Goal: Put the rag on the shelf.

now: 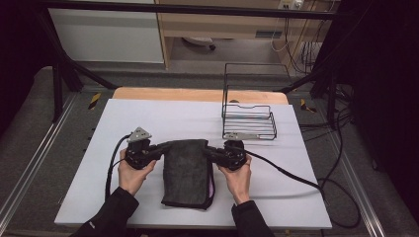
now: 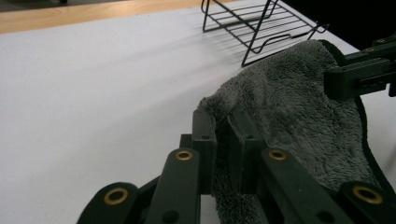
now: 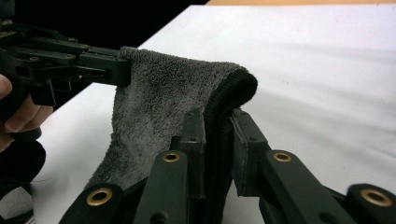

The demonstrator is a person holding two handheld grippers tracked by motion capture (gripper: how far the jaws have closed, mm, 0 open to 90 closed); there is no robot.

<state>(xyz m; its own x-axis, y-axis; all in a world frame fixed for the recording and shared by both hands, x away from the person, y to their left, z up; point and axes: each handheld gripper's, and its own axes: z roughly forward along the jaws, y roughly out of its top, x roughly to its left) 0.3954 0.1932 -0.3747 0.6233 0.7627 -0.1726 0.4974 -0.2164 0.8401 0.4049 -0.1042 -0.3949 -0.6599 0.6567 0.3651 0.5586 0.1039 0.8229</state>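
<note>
A dark grey fleecy towel lies folded on the white table, its far edge lifted between the two grippers. My left gripper is shut on the towel's far left corner. My right gripper is shut on the far right corner, where a black stitched hem shows. In the left gripper view the right gripper holds the opposite corner. The right gripper view shows the left gripper pinching the other end of the towel. A pink-purple edge peeks from the towel's right side.
A black wire rack stands on the table behind the right gripper, also at the top of the left gripper view. A wooden strip borders the far table edge. Cables trail from both grippers across the table.
</note>
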